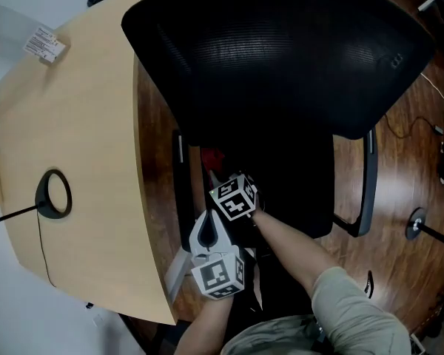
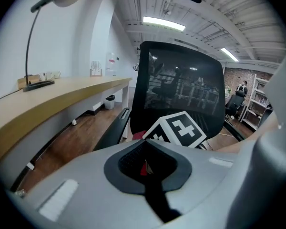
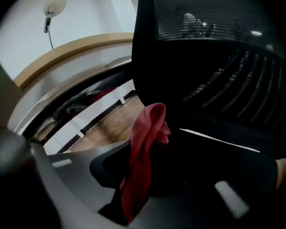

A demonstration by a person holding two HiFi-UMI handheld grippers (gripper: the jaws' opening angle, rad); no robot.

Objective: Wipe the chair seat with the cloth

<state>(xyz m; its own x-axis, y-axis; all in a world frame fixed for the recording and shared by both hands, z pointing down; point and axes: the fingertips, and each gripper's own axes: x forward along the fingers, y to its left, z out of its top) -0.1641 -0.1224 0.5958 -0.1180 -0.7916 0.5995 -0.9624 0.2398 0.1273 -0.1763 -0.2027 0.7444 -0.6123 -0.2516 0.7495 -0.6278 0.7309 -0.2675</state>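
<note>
A curved light-wood desk stood on a dark wooden plank floor, with a black mesh-backed office chair drawn up beside it. The person's right forearm reached in over the black chair seat, and both grippers angled downward, one just behind the other. The right gripper sat ahead, its jaws pinched narrow on a crumpled red cloth that stuck out past the tips, over the seat's left side; contact with the seat could not be told. The left gripper had its jaws closed together, gripping nothing.
</note>
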